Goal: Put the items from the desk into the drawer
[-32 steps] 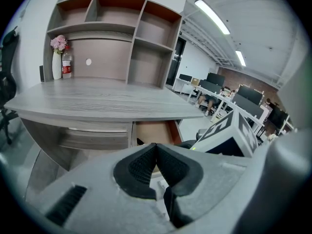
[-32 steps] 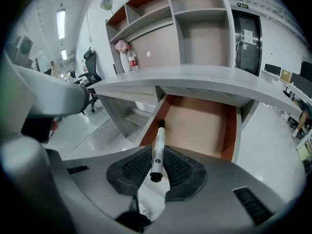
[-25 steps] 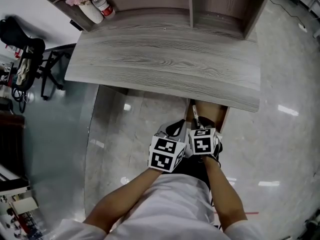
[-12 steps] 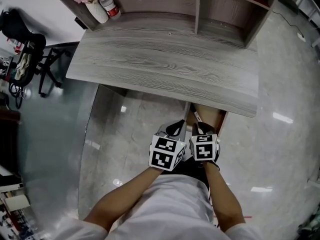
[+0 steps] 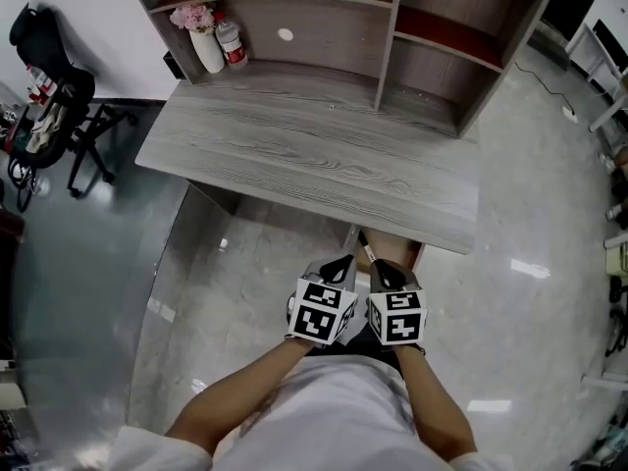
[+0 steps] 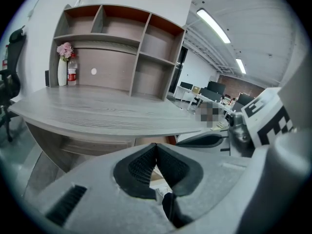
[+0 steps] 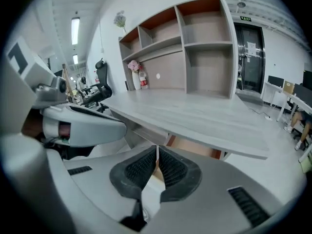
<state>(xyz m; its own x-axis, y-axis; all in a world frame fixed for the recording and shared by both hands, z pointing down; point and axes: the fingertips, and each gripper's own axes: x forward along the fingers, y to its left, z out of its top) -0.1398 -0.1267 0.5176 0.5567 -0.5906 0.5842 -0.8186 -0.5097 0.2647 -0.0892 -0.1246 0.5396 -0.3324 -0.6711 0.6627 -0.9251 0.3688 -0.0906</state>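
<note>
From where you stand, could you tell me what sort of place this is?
Probably an open-plan office: a wooden desk with a shelf unit, a swivel chair beside it, and monitors on further desks behind.

We log no legible text.
- Green sign over the door: lettering too small for us to read.
- Bottle: red label, unreadable.
- Cubes on left gripper and right gripper: black-and-white square markers, no letters or numbers.
</note>
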